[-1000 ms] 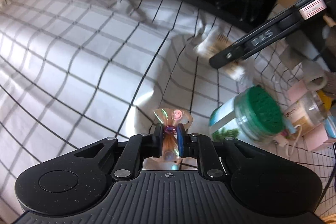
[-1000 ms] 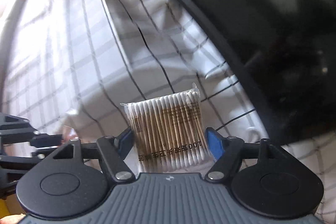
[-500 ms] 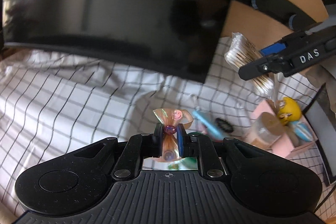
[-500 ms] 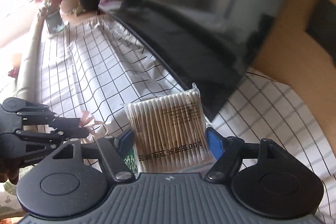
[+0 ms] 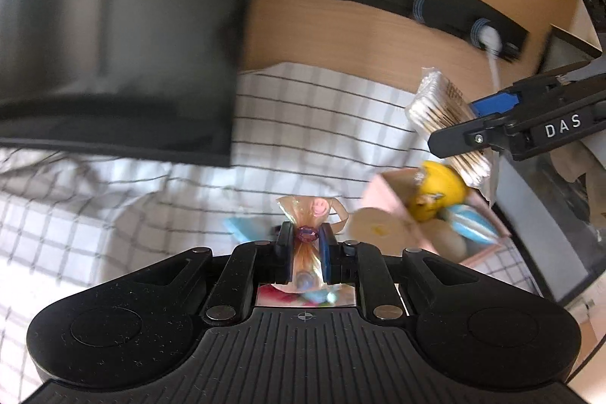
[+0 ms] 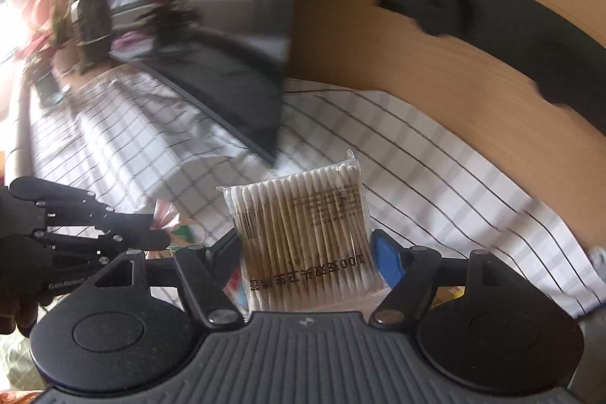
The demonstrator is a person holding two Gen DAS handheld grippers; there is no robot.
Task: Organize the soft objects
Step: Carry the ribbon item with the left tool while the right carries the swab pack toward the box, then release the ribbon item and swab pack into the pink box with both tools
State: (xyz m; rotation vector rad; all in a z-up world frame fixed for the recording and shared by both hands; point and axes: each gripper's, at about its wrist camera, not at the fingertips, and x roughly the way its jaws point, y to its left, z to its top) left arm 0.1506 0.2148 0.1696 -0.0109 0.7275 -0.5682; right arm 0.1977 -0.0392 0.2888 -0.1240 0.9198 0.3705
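**Two grippers, each holding a small packet**

While the left gripper [image 5: 306, 245] pinches a small cellophane bag [image 5: 308, 214] at lower centre of its view, jaws narrow around the bag's tied neck, the right gripper [image 6: 306, 252] clamps a flat pack of cotton swabs [image 6: 303, 237] between wide-set jaws, swabs upright. Below both lies a checked cloth [image 5: 322, 124] on the tabletop. At right of the left view sits a pink box [image 5: 382, 194] with a yellow toy [image 5: 439, 192] inside. A dark screen [image 5: 113, 36] fills the upper left.
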